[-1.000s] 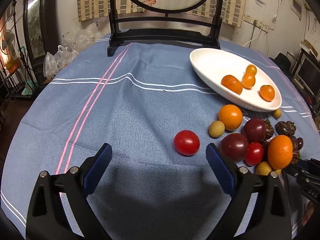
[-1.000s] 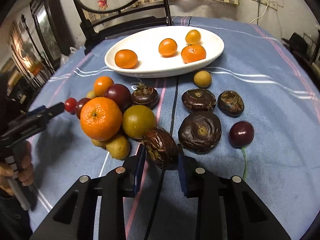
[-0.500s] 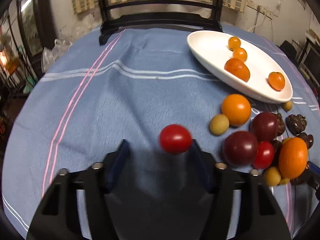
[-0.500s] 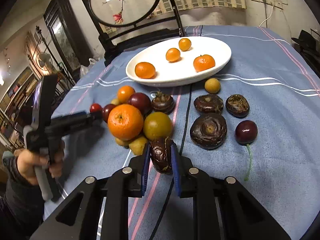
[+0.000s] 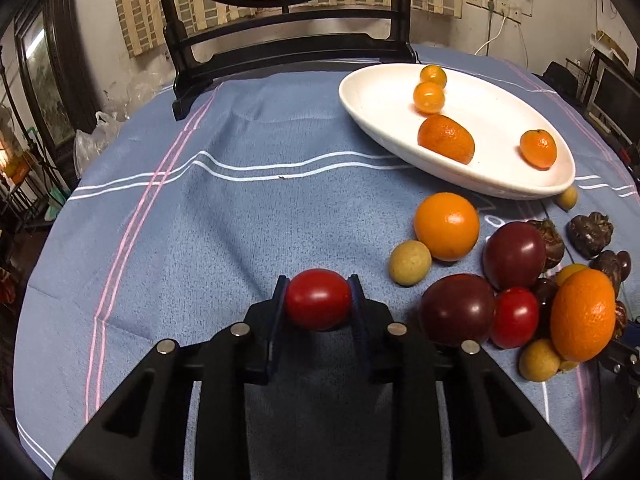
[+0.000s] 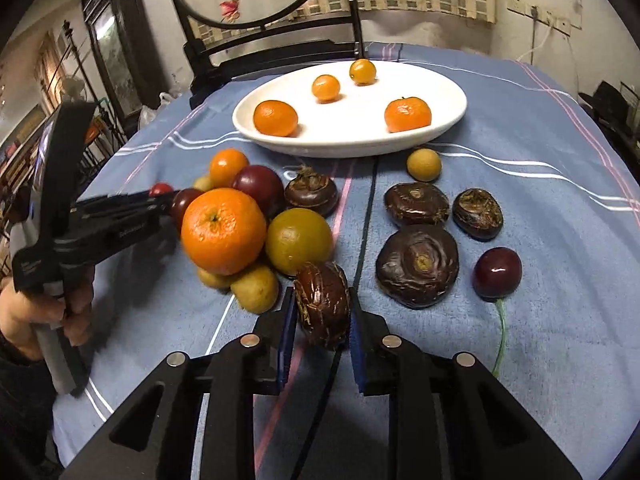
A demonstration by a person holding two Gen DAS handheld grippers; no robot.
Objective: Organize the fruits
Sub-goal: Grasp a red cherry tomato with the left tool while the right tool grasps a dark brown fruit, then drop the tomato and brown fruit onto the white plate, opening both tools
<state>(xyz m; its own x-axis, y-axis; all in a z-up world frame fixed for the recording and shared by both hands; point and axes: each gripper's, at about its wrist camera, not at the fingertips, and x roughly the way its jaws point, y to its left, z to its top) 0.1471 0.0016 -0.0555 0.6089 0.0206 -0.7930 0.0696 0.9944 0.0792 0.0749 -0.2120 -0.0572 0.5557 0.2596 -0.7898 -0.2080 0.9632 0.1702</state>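
My left gripper [image 5: 318, 300] is shut on a red cherry tomato [image 5: 318, 298], held just above the blue cloth; the tomato also shows in the right wrist view [image 6: 161, 189] at the left gripper's tip. My right gripper [image 6: 322, 312] is shut on a dark brown water chestnut [image 6: 322, 304], lifted slightly. A white oval plate [image 5: 380, 120] at the back right holds several small oranges [image 5: 446, 139]. A pile of oranges [image 6: 223, 231], dark plums [image 5: 458, 309], a second red tomato [image 5: 514, 317] and small yellow fruits [image 5: 410, 262] lies in front of it.
More water chestnuts [image 6: 417, 266] and a cherry with a stem [image 6: 497, 273] lie right of the pile. A dark wooden stand with a round screen [image 5: 288, 52] stands at the table's far edge. The cloth's left half [image 5: 160, 240] shows only stripes.
My left gripper has closed from wide open onto the red tomato. My right gripper has kept its grip on the water chestnut and lifted it nearer the camera.
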